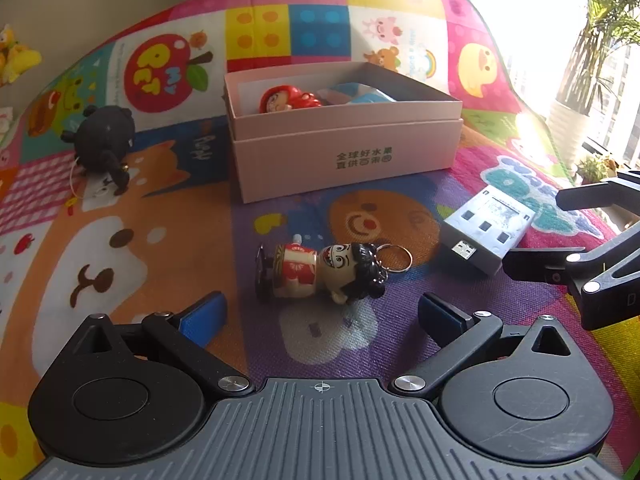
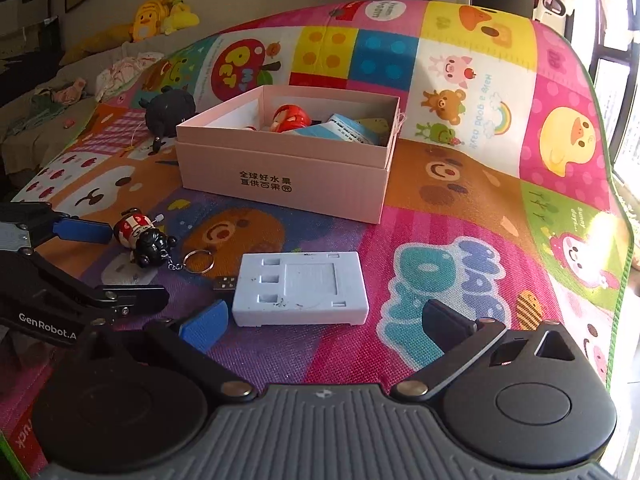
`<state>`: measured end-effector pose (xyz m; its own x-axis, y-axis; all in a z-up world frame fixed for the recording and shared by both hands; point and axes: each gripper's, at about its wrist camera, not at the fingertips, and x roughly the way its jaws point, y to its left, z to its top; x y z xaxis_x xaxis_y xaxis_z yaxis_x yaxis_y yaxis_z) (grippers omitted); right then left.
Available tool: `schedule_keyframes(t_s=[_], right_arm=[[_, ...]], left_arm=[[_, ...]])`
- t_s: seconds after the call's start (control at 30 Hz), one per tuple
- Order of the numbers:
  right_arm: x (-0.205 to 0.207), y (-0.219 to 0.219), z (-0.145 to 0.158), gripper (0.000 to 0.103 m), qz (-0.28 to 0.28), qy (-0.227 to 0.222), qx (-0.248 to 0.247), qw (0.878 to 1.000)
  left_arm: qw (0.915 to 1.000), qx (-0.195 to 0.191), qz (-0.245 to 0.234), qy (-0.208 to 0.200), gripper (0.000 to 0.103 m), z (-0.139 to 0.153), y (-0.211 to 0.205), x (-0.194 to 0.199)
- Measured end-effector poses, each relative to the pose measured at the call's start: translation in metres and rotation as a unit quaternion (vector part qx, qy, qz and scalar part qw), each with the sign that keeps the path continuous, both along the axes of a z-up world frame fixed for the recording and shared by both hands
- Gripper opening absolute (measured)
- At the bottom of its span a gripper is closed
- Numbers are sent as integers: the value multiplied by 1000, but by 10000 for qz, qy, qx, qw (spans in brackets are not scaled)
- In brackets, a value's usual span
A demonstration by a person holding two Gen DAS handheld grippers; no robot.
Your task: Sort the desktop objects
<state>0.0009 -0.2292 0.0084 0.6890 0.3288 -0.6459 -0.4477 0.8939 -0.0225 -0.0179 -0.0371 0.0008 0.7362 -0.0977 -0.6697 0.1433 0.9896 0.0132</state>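
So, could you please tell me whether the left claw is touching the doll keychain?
Apart. The left wrist view shows the left claw open, mat visible between both its fingers and the doll keychain.

My left gripper (image 1: 322,314) is black plastic with a ribbed grey deck, a crosshair mark at 12 o'clock, round black hubs, silver screws and blue finger pads (image 1: 204,316). My right gripper (image 2: 326,320) matches; white "GenRobot.A" lettering shows at 9 o'clock.
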Motion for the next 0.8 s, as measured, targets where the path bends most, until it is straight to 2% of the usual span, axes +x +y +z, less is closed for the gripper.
schedule_keyframes(t_s=[0.1, 0.27, 0.57, 0.6, 0.63, 0.8], right_arm=[[12, 10, -3, 103, 121, 91, -35, 9999], [37, 10, -9, 103, 139, 607, 289, 9976], [30, 9, -10, 103, 292, 413, 270, 9984], [29, 9, -10, 100, 289, 391, 245, 9985], [28, 9, -10, 94, 311, 371, 212, 9986], [20, 13, -11, 80, 428, 178, 49, 9989]], left_arm=[[10000, 6, 5, -1, 103, 0, 0, 0], [9999, -14, 140, -8, 103, 1, 3, 0], [9999, -19, 136, -11, 103, 1, 2, 0], [9999, -19, 135, -13, 103, 1, 2, -1], [9999, -19, 135, -12, 103, 1, 2, -1], [9999, -20, 136, -10, 103, 1, 2, -1]])
